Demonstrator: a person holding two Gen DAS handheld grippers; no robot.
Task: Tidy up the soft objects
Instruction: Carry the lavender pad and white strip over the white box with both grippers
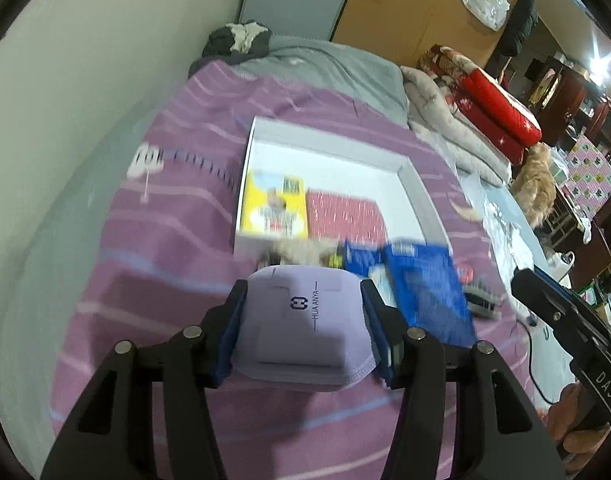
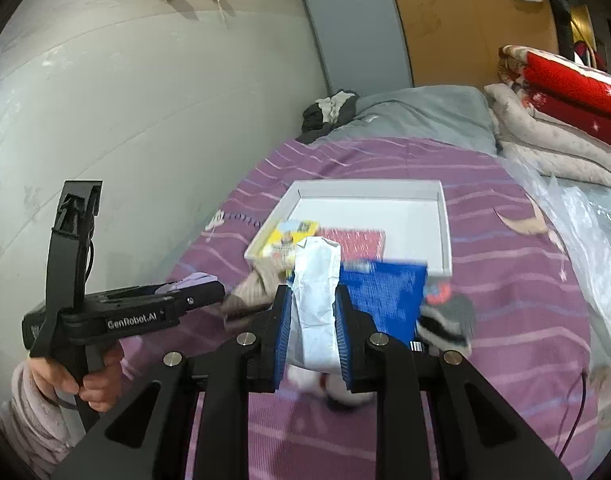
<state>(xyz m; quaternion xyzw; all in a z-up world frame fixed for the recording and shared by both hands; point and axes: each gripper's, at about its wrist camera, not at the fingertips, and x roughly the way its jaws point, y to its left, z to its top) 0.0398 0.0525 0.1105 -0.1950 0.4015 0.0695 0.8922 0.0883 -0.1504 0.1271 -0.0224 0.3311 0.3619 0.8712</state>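
Note:
My left gripper [image 1: 303,300] is shut on a folded lilac cloth item [image 1: 301,324] printed "HUA ANYA", held above the purple striped bedspread. My right gripper [image 2: 315,300] is shut on a white soft packet [image 2: 317,292], held short of a white tray [image 2: 445,224]. The tray [image 1: 325,144] lies on the bed and holds a yellow pack [image 1: 273,208] and a red dotted pack [image 1: 345,212]. A blue pack [image 1: 425,292], also in the right wrist view [image 2: 385,296], lies at the tray's near edge beside a beige sock [image 2: 249,284].
A grey and white sock [image 2: 445,320] lies right of the blue pack. Folded red and beige quilts [image 2: 561,108] sit at the bed's far right. A grey pillow [image 1: 325,64] and dark clothes [image 1: 237,40] lie at the head. A wall runs along the left.

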